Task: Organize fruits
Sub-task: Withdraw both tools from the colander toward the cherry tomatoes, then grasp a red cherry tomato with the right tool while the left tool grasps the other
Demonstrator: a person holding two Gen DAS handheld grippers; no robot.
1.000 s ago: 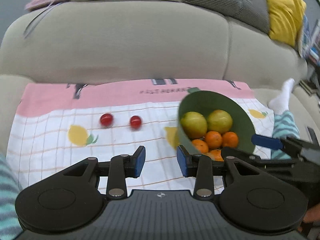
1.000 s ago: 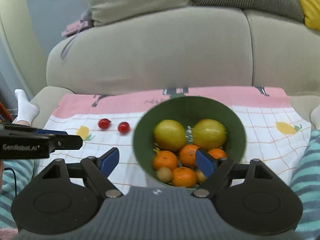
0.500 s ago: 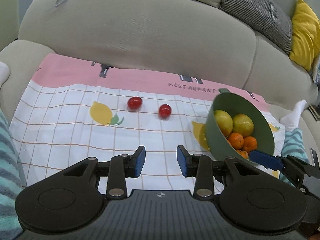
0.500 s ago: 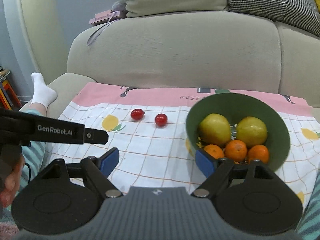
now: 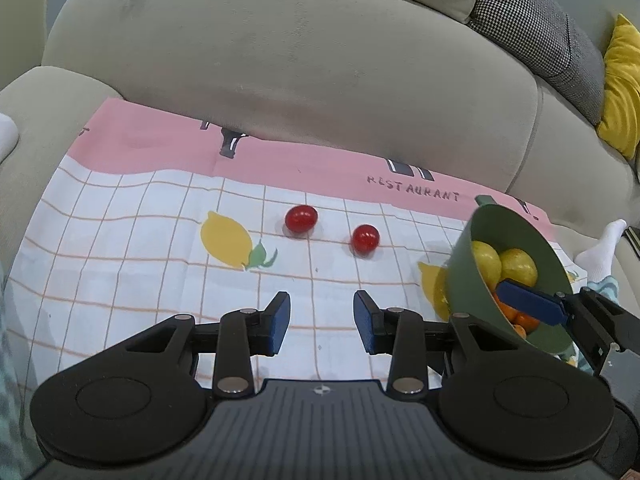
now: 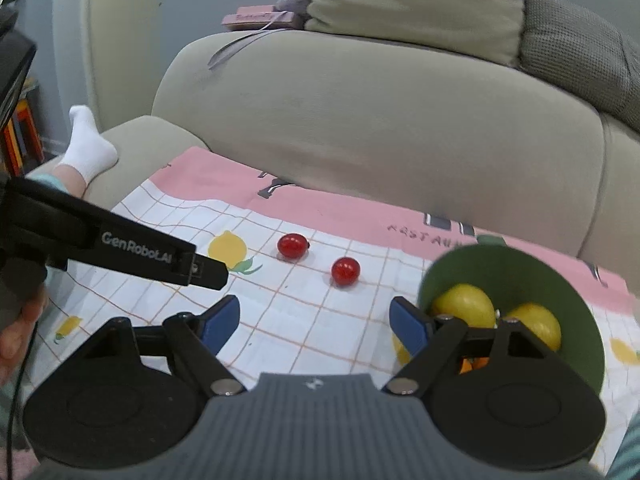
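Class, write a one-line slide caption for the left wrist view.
Open left gripper faces two red tomatoes on a checked cloth.

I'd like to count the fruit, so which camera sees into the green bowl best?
The right wrist view: the green bowl faces it, showing two yellow fruits and a little orange. The left wrist view sees it side-on at the edge, partly behind the right tongs.

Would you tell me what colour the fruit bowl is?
The bowl is dark green, clearest in the right wrist view.

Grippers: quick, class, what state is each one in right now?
Left gripper: open, holding nothing.
Right gripper: open, holding nothing.
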